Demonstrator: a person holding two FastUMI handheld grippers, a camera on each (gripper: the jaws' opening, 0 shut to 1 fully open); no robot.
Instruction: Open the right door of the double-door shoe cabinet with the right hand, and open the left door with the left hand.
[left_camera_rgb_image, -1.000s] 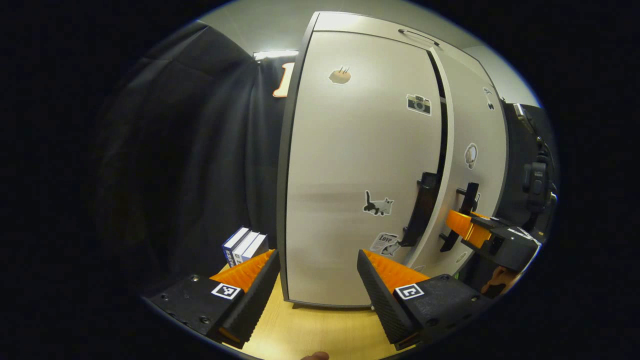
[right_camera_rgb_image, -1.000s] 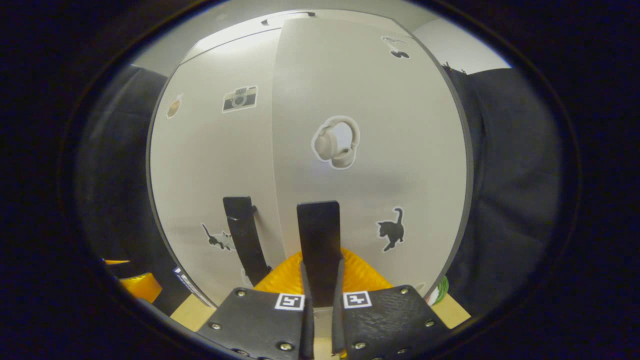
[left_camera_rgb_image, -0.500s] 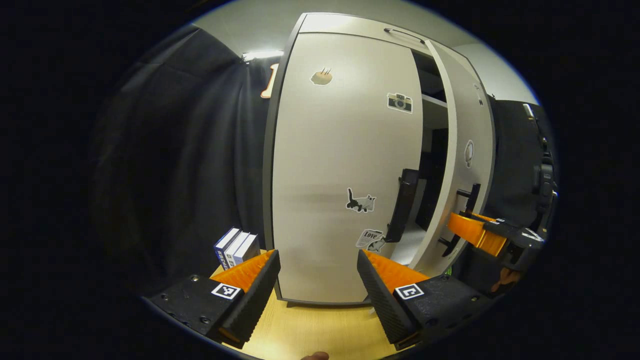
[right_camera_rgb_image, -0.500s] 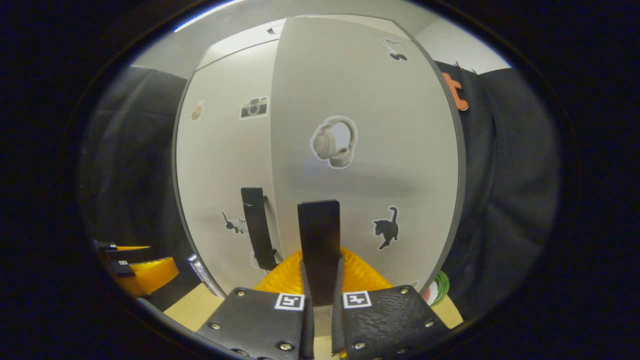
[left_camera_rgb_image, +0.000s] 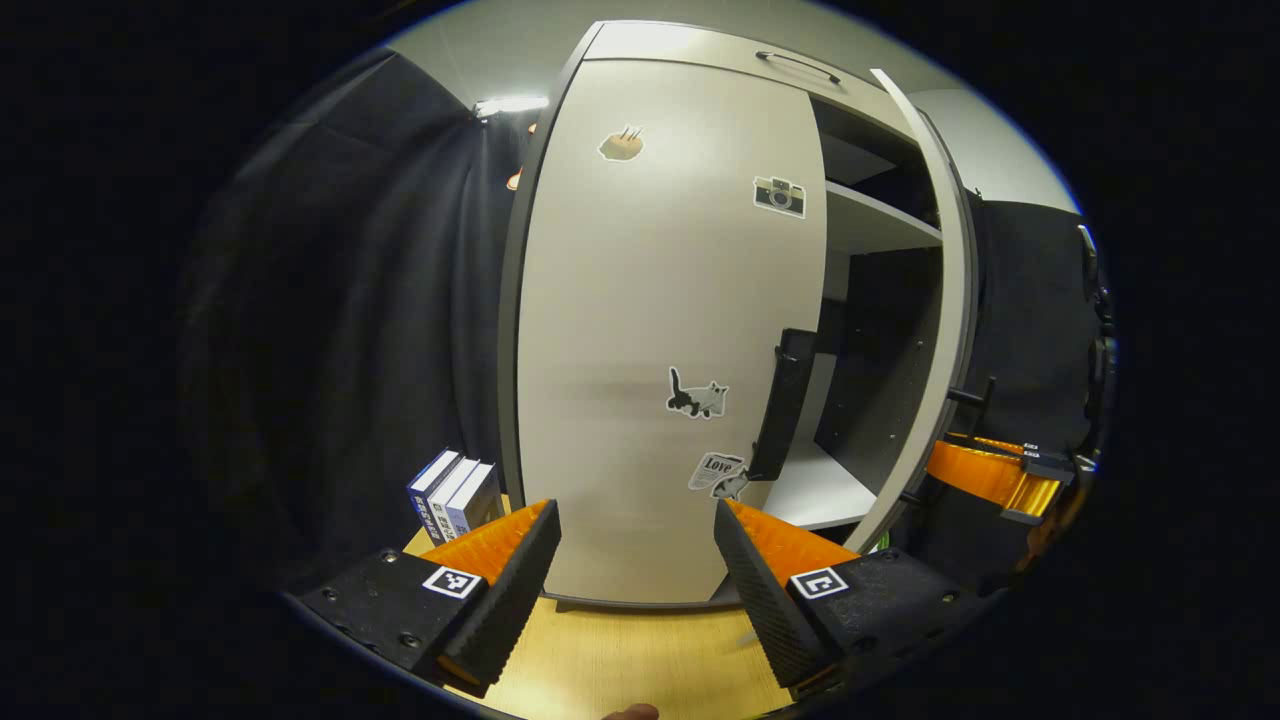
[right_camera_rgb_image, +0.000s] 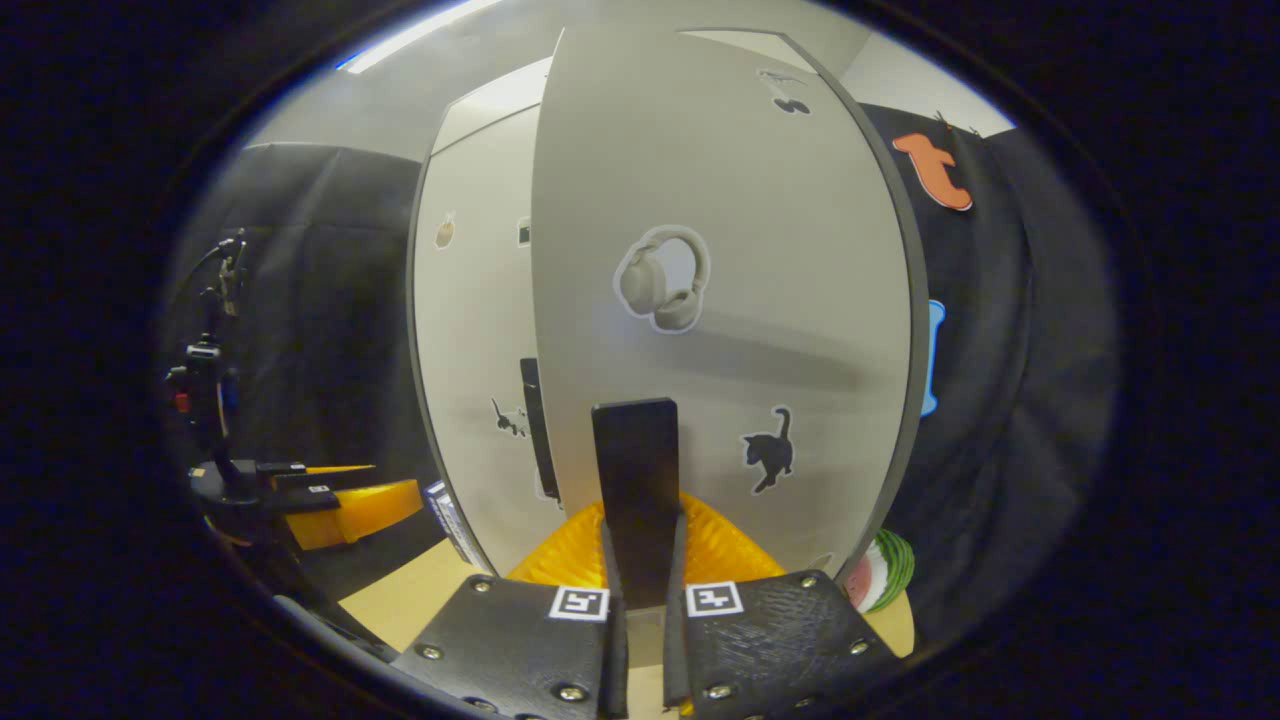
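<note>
**Right door swung out on its handle, left door shut**

The right gripper (right_camera_rgb_image: 640, 600) sat directly in front of the right door (right_camera_rgb_image: 720, 300), its two fingers pressed together on that door's black handle (right_camera_rgb_image: 635, 490), which rose upright between them. In the left gripper view the same door (left_camera_rgb_image: 945, 300) stood well out from the shoe cabinet (left_camera_rgb_image: 700, 60), edge-on, baring a pale shelf (left_camera_rgb_image: 880, 215) and a dark interior. The left gripper (left_camera_rgb_image: 635, 560) hung a little way off from the left door (left_camera_rgb_image: 660, 330), which lay closed and flat; that door's black handle (left_camera_rgb_image: 785, 400) stood up and to the right of the gripper, apart from it.

The left gripper view took in some books (left_camera_rgb_image: 455, 490) standing beside the cabinet on the wooden floor (left_camera_rgb_image: 630, 660), and the right gripper (left_camera_rgb_image: 985, 475) at the swung door's edge. The right gripper view gave instead the door's outer face with its headphone sticker (right_camera_rgb_image: 662, 278) and black cat sticker (right_camera_rgb_image: 770, 450), and the left gripper (right_camera_rgb_image: 345, 505) off to the side.

The left gripper's fingers were spread wide, holding and touching nothing.
</note>
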